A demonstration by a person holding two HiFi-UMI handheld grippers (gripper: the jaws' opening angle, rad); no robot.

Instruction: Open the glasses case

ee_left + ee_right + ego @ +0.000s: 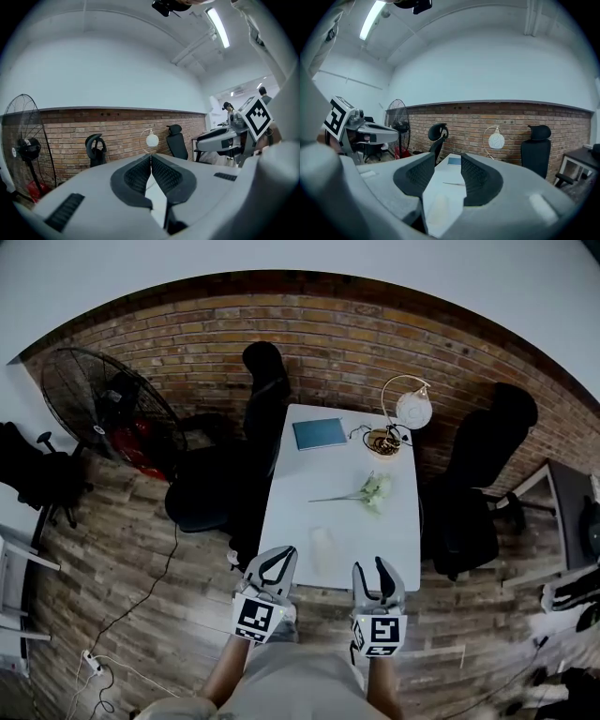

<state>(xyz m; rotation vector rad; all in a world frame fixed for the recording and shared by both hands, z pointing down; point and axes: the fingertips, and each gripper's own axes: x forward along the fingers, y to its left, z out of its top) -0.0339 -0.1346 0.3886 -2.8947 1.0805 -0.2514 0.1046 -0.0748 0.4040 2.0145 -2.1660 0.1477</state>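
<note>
Both grippers are held about level just short of the near edge of the white table (328,474), one to each side of a pale, oblong object that is taken to be the glasses case (322,547). This placement is judged to be a set-up for a two-handed opening, in which the body would be steadied by one tool and the lid lifted by the other. The left gripper (275,563) is shown with its ribbed pads (138,177) brought together at the tips and nothing caught between them. The right gripper (372,570) is carried with its pads (477,177) standing apart and nothing clamped, as though readied to take the case. The case is found close to the near edge, a little left of that edge's middle, lying flat and closed as far as can be made out. It is seen beyond both sets of fingertips and untouched by either. From the right gripper's own view it is framed low in the gap between the pads (436,208), ahead of them. The far end of the table is taken up by a blue notebook (320,434) and a lamp (408,409), well clear of the work.
</note>
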